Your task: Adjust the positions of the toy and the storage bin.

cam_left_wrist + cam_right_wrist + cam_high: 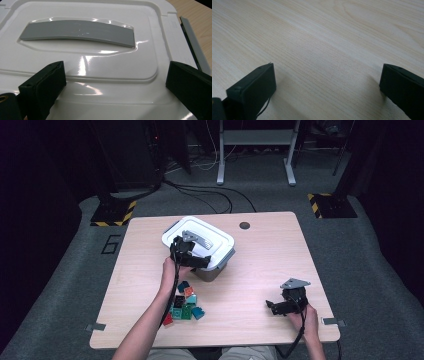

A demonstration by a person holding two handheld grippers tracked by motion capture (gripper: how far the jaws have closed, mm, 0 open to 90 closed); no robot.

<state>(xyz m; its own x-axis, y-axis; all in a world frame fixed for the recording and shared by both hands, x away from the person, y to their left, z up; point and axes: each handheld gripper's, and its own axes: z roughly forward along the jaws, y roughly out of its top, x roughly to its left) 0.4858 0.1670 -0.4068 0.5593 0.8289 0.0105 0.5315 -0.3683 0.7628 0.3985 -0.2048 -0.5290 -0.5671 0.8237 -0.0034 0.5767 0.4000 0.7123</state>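
Note:
A white-lidded storage box [198, 241] sits at the table's back middle, its lid [100, 62] carrying a flat grey handle [80, 32]. My left gripper [192, 259] hovers just over the lid's near edge, jaws wide apart with nothing between them; the same left gripper [115, 82] looks across the glossy lid toward the handle. A heap of coloured toy bricks [184, 304] lies on the table in front of the box, beside the left forearm. My right gripper [280, 306] rests low over bare wood near the front right, open and empty [327, 82].
The box has a grey side latch [193, 46] on its right edge. A round cable hole [244, 225] is in the tabletop [260, 265] behind the box. Cables and stand legs lie on the floor beyond the table.

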